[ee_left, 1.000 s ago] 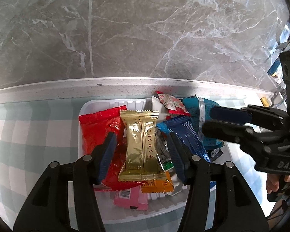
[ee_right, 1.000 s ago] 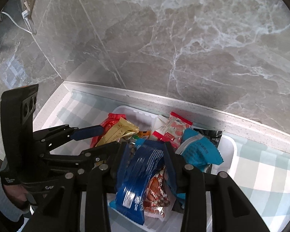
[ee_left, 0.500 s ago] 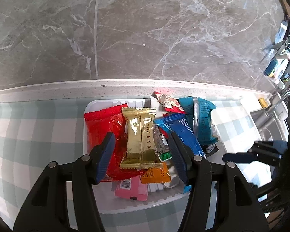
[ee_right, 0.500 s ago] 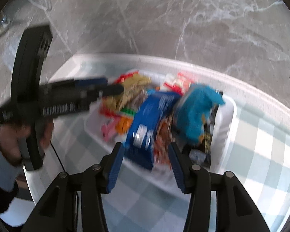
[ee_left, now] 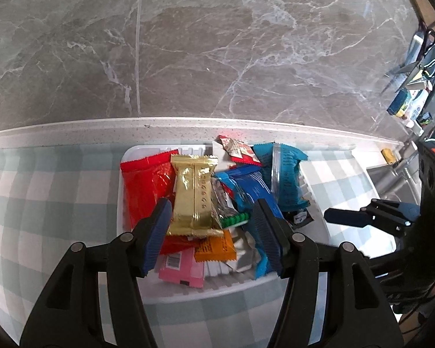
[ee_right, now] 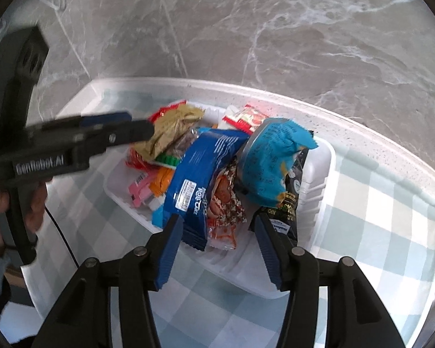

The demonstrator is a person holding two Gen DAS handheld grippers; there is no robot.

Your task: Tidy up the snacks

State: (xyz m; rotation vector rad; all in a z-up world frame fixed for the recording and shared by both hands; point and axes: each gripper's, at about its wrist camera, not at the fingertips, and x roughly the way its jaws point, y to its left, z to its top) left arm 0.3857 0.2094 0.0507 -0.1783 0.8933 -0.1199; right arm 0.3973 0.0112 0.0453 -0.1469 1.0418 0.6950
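A white tray [ee_left: 188, 293] [ee_right: 324, 156] on a checked cloth holds a heap of snack packets. Among them are a red bag [ee_left: 145, 182], a gold packet [ee_left: 192, 191] [ee_right: 171, 127], a dark blue roll-cake packet [ee_left: 252, 185] [ee_right: 200, 168] and a teal packet [ee_left: 284, 174] [ee_right: 272, 159]. My left gripper [ee_left: 211, 211] [ee_right: 116, 133] hovers over the tray's left half, its jaws opening. The gold packet lies below the gap, untouched. My right gripper [ee_right: 219, 223] [ee_left: 342, 217] is at the tray's near right edge, jaws opening, pads clear of the blue packet and a red patterned packet [ee_right: 223, 203].
The green and white checked cloth [ee_left: 43, 203] spreads to both sides of the tray. A pale stone ledge [ee_left: 72, 133] and a grey marble wall close off the back. A sink [ee_left: 391, 179] and small bottles [ee_left: 411, 101] are at the far right. A hand [ee_right: 34, 203] holds the left gripper.
The right gripper let go of the blue roll-cake packet, widened and drew back to the tray's right edge. The left gripper rose slightly, and its jaws spread a little.
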